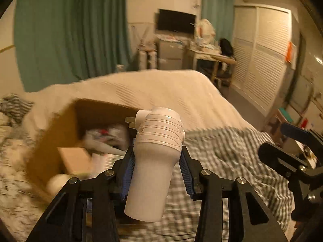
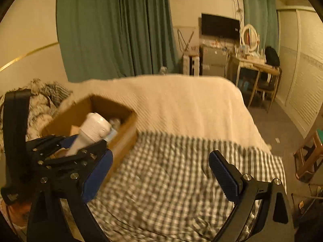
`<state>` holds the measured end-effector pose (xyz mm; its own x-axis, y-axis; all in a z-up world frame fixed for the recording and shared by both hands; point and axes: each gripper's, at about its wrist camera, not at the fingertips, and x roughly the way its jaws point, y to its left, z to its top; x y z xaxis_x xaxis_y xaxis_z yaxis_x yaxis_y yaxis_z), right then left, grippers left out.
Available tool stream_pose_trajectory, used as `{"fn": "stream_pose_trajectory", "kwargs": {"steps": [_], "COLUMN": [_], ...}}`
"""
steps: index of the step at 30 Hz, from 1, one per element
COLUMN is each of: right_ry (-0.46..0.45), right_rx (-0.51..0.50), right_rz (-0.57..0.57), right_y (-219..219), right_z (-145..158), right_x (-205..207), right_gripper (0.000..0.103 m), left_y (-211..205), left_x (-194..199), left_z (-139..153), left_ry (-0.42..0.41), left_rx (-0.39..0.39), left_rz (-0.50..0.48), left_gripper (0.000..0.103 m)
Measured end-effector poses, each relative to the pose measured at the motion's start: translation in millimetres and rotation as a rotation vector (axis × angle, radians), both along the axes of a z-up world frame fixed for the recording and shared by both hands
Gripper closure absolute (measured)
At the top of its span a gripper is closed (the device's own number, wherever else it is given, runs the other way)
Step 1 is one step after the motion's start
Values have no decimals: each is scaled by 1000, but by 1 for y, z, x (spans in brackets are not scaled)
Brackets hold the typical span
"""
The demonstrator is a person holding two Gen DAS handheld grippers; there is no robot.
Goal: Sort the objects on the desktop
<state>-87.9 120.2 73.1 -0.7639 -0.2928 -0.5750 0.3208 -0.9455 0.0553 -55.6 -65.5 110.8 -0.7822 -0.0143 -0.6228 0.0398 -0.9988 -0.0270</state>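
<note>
My left gripper (image 1: pixel 156 173) is shut on a white plug-in device (image 1: pixel 155 161) with a ribbed head and two metal prongs. It holds the device upright in the air, just right of an open brown cardboard box (image 1: pixel 50 141) that lies on the bed. The box holds several small items, blurred. In the right wrist view the same device (image 2: pixel 90 131) and the left gripper (image 2: pixel 70 161) show over the box (image 2: pixel 125 129). My right gripper (image 2: pixel 159 175) is open and empty above the checked bedding.
A checked grey duvet (image 2: pixel 171 181) and a cream blanket (image 2: pixel 181 104) cover the bed. A crumpled throw (image 2: pixel 42 98) lies at the left. A dressing table with mirror (image 2: pixel 250 40), a TV (image 2: pixel 220 26), green curtains and white wardrobe doors stand beyond. A stool (image 2: pixel 308 157) is at right.
</note>
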Motion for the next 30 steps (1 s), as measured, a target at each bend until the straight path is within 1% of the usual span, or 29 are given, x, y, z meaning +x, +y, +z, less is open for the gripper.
{"fn": "stream_pose_trajectory", "kwargs": {"steps": [3,5,7,8,9,10,11,12,13,14,15,16,17,19,20,21,23,25,28,30], "right_ry": [-19,-29,-47,-51,-52,-56,-57,-68,-88,-77,-54,-31,-25,-29,-41,-51,-36,-13,-7,2], "right_rx": [-26,-31,-45,-62,-93,-158,-191,-201,-168,-135,-104,-74,-70,-93,-99,-93,-32,15,4,-3], "right_rz": [1,1,2,-2,-11,-21,-32,-44,-45,-51,-64,-89,-106,-121,-123,-129,-144,-154,-154,-157], "right_y": [-26,-38,-48,-51,-53,-54,-57,-61,-70,-76,-80,-83,-82,-77,-74,-71,-67,-62,-53,-49], "right_z": [2,-4,-15,-21,-28,-36,-41,-47,-54,-57,-59,-64,-68,-78,-82,-84,-89,-95,-100,-100], "right_x": [-2,-4,-7,-7,-8,-7,-7,-10,-15,-15,-14,-10,-8,-4,-3,-1,8,18,29,33], "right_gripper": [7,7,7,7,7,3,1,1,1,1,1,1,1,1,1,1,1,1,1,1], "left_y": [-36,-58,-69,-75,-76,-80,-83,-89,-90,-92,-92,-89,-88,-85,-82,-80,-76,-71,-62,-60], "left_x": [9,9,2,-1,-5,-3,1,11,15,21,24,30,34,45,49,50,51,56,62,66], "left_z": [5,-3,-20,-31,-38,-44,-51,-53,-55,-56,-55,-55,-55,-57,-59,-61,-61,-62,-66,-63], "left_ry": [17,0,-21,-29,-17,10,60,108,133,162,169,166,160,157,155,149,142,161,159,158], "left_rx": [16,19,22,25,32,33,28,28,28,27,20,-11,-39,-97,-112,-115,-109,-119,-174,-170], "left_rz": [50,62,62,63,67,88,130,174,197,203,182,166,177,200,197,194,198,192,219,213], "left_gripper": [60,60,58,54,40,27,0,0,0,0,0,0,0,0,0,0,0,0,0,0]}}
